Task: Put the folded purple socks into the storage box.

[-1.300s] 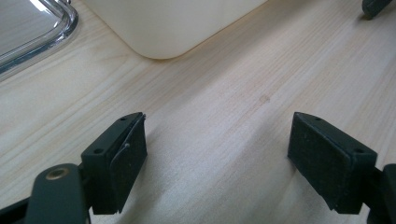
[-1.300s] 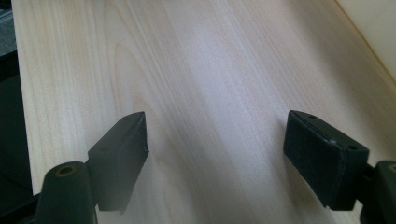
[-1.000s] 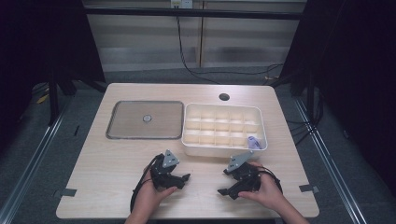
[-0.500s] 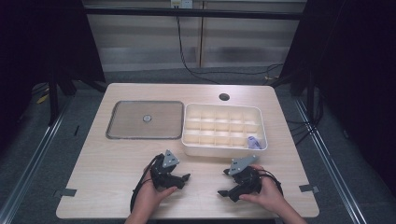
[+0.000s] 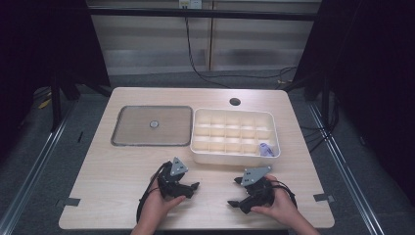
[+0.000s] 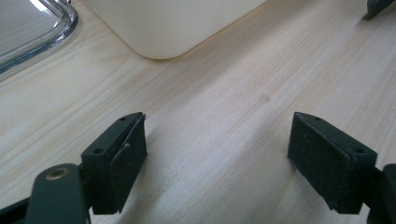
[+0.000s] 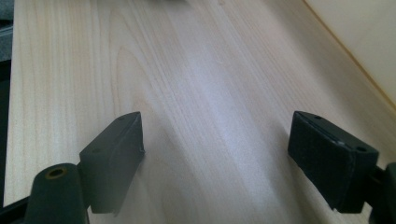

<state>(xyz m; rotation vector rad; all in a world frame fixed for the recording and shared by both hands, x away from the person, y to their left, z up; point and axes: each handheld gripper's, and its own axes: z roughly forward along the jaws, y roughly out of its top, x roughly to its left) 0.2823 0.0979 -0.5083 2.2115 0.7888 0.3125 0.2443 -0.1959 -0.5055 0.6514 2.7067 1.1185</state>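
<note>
Left gripper: the left gripper [image 5: 188,188] is held low over the near part of the wooden table [image 5: 122,166]; its jaws are spread wide with only bare wood between them, as the left gripper view shows [image 6: 217,154]. Nothing is gripped.

Right gripper: the right gripper [image 5: 236,192] is held low over the table near the front edge, jaws likewise wide apart and empty; in the right gripper view [image 7: 215,156] only wood grain is seen between the pads.

Compartment box: a white divided organizer box [image 5: 235,152] stands just beyond both grippers; its rounded near corner [image 6: 159,32] is seen ahead in the left gripper view.

Small purple item: a small purple object [image 5: 265,149] lies in the near right corner compartment of the box; what it is cannot be made out.

Metal tray: a shallow metal tray [image 5: 122,139] lies just left of the box, with a small round piece [image 5: 153,124] near its middle.

Step in hand: judged to be the start of a reach, with both grippers at rest and nothing yet approached.

Doing it well: the round piece on the tray is probably best taken by the left gripper, which is nearer. The jaws should be kept wide until the piece lies between the pads, and lowered squarely so that a flat, small piece is not pushed across the smooth metal. The box wall should be cleared from above rather than skimmed.

Risk: a thin piece may slip from the pads if it is pinched at its edge.
</note>
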